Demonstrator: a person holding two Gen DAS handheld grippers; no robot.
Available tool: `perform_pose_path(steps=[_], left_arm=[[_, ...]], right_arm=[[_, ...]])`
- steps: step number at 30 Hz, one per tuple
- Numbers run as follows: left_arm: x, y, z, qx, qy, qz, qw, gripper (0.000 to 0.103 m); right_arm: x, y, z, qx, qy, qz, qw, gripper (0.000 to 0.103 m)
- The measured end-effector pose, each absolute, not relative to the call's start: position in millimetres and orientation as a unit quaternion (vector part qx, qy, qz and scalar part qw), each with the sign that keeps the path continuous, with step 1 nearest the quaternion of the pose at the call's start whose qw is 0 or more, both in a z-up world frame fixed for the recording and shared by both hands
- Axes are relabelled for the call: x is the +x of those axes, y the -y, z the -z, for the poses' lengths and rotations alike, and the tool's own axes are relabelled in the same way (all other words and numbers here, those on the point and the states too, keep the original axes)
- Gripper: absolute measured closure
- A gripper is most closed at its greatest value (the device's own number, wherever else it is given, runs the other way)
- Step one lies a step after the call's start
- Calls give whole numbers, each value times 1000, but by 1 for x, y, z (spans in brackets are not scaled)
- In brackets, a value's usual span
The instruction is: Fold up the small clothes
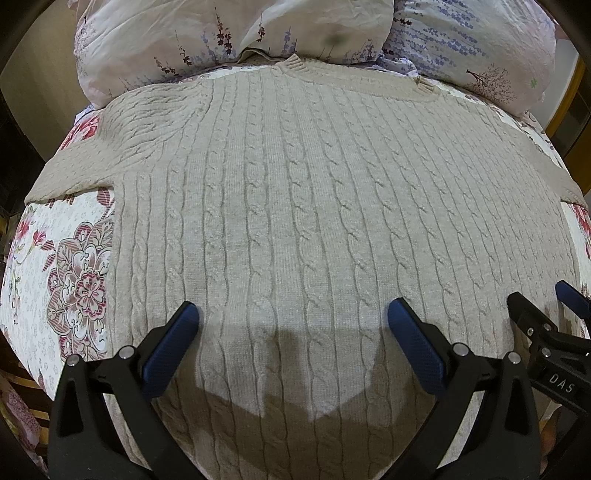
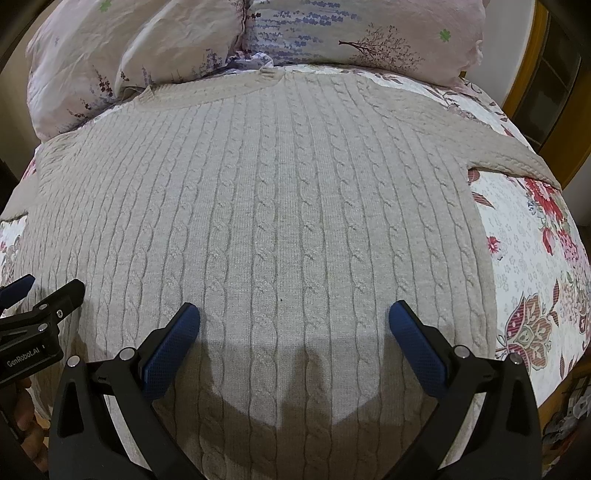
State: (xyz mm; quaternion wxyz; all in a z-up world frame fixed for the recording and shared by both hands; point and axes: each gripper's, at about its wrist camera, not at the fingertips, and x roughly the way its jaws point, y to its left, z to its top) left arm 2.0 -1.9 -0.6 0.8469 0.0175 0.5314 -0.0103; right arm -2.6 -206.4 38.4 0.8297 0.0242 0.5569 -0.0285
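Sweater (image 1: 295,206) lying flat on bed quilt (image 1: 74,258) for folding; left gripper (image 1: 293,325) & right gripper (image 2: 294,325) hovering w/ jaws spread, gripping nothing

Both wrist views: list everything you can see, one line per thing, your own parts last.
sweater: one, beige cable-knit, spread flat on the quilt, collar toward the pillows, sleeves out to both sides.
quilt: one, white with red-pink flowers, under the sweater.
pillows: two, pale pink with purple flower prints, side by side beyond the collar.
left gripper: one, black with blue pads, open, above the sweater's lower part.
right gripper: one, black with blue pads, open, beside the left one, above the sweater.
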Motion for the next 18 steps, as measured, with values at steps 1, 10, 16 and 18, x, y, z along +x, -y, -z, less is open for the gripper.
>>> perform_pose_path(steps=[1,10,16,18], left_arm=[[3,2,1,17,-532,11,846,2],[2,0,-1,21,-531,16,847,2],[4,-1,-3,26,-533,23,846,2],[4,-6,-9,12,-523,12,852,2]], right_arm=[[-2,205,-38,24,-558,29,829,1],[-1,205,-37,19,-562,19,827,1],[5,240,-50,35,-535,-24,844,1],[14,286,-63,84,-503,7,860,1]])
